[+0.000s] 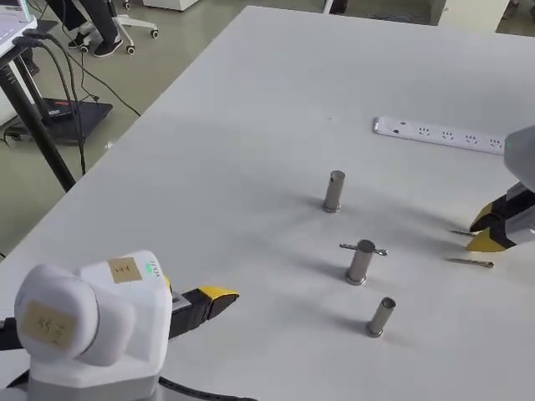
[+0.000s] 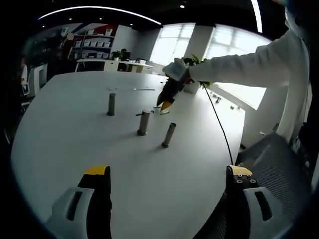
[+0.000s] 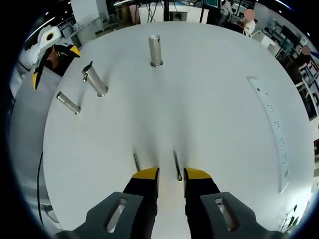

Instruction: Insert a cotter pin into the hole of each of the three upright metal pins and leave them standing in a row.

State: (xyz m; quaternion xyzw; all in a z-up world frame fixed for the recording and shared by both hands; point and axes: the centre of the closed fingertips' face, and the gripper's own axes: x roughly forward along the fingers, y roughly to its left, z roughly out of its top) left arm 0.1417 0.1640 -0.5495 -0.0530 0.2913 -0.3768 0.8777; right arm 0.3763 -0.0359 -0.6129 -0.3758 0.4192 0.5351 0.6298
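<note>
R gripper: jaws a narrow gap apart, nothing held. 2 loose cotter pins lie on worktop just ahead of tips. L gripper wide open, empty. 3 grey metal pins upright in a row, well apart from R gripper. Middle pin has inserted cotter thru its top.

Three metal pins stand in a row on the worktop: far pin, middle pin, near pin. A cotter pin sits through the middle pin's top. Right of the row lie a loose cotter pin and a second loose cotter pin, just before the right gripper. Power strip behind.
</note>
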